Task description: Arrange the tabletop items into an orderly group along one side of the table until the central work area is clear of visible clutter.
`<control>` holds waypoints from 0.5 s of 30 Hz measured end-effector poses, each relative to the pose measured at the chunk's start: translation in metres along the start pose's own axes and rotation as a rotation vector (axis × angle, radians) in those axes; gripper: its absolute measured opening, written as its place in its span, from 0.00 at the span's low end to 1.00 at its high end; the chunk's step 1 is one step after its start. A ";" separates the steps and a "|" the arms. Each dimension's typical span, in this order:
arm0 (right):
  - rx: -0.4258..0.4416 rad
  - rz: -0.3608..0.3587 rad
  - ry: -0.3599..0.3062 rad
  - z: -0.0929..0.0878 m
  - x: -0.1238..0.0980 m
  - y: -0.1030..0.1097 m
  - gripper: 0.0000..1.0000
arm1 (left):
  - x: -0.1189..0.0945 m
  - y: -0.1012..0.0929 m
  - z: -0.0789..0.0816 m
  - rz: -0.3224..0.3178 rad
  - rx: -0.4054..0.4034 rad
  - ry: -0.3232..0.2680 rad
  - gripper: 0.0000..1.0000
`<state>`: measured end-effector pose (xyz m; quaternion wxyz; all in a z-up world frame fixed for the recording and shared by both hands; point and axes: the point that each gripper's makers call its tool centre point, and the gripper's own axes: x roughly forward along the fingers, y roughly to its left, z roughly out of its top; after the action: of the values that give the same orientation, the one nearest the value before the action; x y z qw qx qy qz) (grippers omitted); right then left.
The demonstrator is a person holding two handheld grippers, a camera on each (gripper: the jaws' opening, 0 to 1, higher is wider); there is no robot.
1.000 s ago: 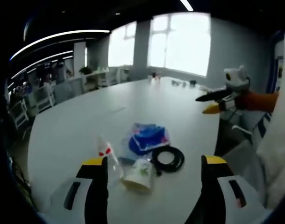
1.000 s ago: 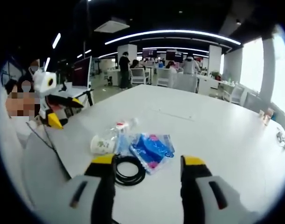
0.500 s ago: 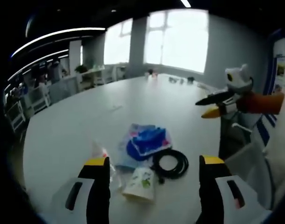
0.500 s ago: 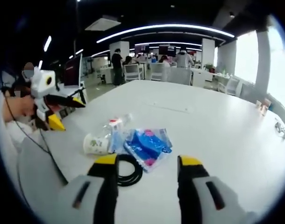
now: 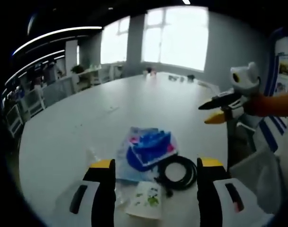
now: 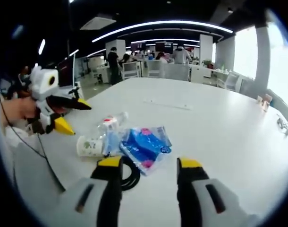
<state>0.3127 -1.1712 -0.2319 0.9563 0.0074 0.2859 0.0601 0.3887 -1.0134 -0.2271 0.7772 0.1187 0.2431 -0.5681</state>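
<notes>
Both grippers have dropped closer to the clutter over the last second; the things themselves have not moved on the table point(image 5: 63, 137). The left gripper point(image 5: 156, 175), jaws wide and empty, now straddles the cup point(image 5: 146, 201), with the blue bag point(image 5: 146, 146) and cable point(image 5: 179, 172) just beyond. The right gripper point(image 6: 144, 172), equally open and empty, nears the bag point(image 6: 144, 146); a bottle point(image 6: 106, 127) lies beside it. Grasping looks imminent.

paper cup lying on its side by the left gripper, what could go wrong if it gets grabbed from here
The white paper cup with green print lies tipped against the clear plastic bottle, so it may roll or crush in the open left gripper. The black coiled cable touches the blue plastic packet and could drag it along.
</notes>
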 end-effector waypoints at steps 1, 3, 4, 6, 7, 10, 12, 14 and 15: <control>0.004 0.002 -0.001 0.000 0.001 0.000 0.43 | 0.004 0.000 0.000 -0.007 0.006 0.001 0.65; 0.008 -0.001 0.012 -0.003 0.005 0.000 0.42 | 0.011 0.003 -0.001 -0.009 0.007 0.008 0.63; 0.007 0.000 0.013 -0.003 0.007 0.000 0.42 | 0.013 0.002 -0.001 -0.017 0.006 0.010 0.61; 0.014 0.000 0.020 -0.005 0.011 0.000 0.42 | 0.019 0.005 -0.001 -0.014 0.003 0.013 0.59; 0.015 0.001 0.020 -0.005 0.012 0.000 0.41 | 0.021 0.006 -0.001 -0.014 0.003 0.015 0.59; 0.019 -0.003 0.031 -0.009 0.018 0.000 0.41 | 0.028 0.010 -0.003 -0.012 -0.004 0.032 0.55; 0.029 -0.009 0.037 -0.010 0.022 -0.001 0.40 | 0.034 0.012 -0.006 -0.009 0.001 0.049 0.56; 0.035 -0.011 0.037 -0.011 0.026 -0.001 0.40 | 0.039 0.015 -0.007 -0.007 0.003 0.064 0.55; 0.041 -0.016 0.049 -0.013 0.029 -0.002 0.40 | 0.041 0.016 -0.008 -0.006 0.004 0.072 0.54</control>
<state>0.3301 -1.1698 -0.2586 0.9492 0.0230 0.3104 0.0465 0.4114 -1.0383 -0.2566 0.7659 0.1400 0.2703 -0.5663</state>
